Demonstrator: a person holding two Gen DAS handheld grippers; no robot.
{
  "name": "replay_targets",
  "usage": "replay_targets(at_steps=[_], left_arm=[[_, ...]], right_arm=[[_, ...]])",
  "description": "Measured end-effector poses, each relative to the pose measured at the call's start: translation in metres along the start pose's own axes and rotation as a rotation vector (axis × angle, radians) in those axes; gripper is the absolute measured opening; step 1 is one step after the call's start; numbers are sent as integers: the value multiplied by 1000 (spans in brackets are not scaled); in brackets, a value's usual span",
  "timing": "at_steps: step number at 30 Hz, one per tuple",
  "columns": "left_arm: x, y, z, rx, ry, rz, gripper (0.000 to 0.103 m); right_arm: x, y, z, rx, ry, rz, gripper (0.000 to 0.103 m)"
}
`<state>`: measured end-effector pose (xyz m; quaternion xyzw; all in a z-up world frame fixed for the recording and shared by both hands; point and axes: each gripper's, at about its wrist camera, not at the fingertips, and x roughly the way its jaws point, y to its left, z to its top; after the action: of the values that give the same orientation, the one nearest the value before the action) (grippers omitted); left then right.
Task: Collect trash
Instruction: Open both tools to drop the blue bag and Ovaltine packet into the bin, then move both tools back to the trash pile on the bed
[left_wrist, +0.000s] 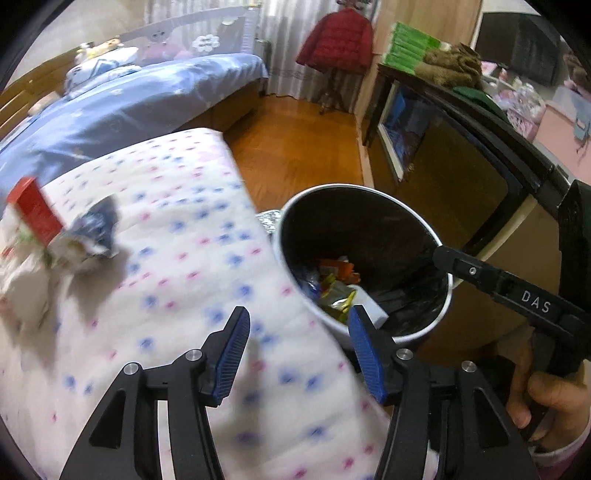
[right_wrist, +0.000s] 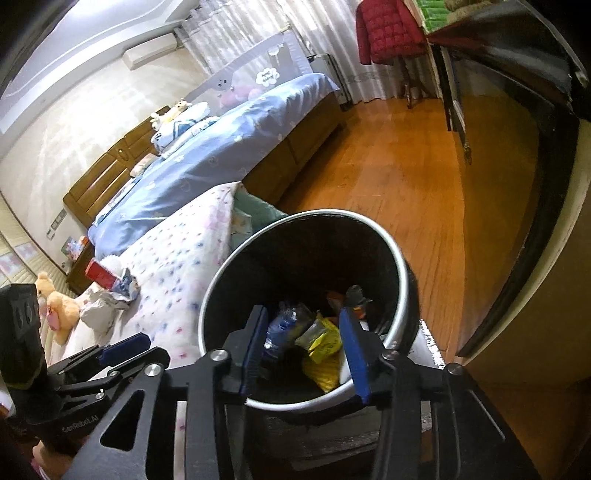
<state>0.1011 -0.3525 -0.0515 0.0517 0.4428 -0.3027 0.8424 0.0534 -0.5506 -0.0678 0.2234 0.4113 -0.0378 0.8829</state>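
Observation:
A white bin (left_wrist: 369, 190) with a black liner stands beside the flowered quilt (left_wrist: 177, 229) and holds several wrappers (left_wrist: 336, 291). My left gripper (left_wrist: 298, 317) is open and empty over the quilt's edge, just left of the bin. My right gripper (right_wrist: 303, 314) is open directly above the bin (right_wrist: 317, 213), with only the wrappers (right_wrist: 321, 343) far below its fingers. On the quilt to the left lie a red box (left_wrist: 35, 210), a blue wrapper (left_wrist: 98, 225) and crumpled paper (left_wrist: 22, 288). The right wrist view also shows the red box (right_wrist: 101, 273) and the left gripper (right_wrist: 125, 347).
A bed with a blue cover (right_wrist: 221, 147) lies behind the quilt. Wooden floor (right_wrist: 406, 177) runs right of the bin to a dark cabinet (left_wrist: 461, 155). A red jacket (left_wrist: 338, 40) hangs on a stand. A teddy bear (right_wrist: 59, 306) sits far left.

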Motion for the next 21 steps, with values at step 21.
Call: replay_targets(at_steps=[21], left_arm=[[-87,90,-80,-263,-88,204,59]], right_arm=[[26,120,-26,-189,63,159,71]])
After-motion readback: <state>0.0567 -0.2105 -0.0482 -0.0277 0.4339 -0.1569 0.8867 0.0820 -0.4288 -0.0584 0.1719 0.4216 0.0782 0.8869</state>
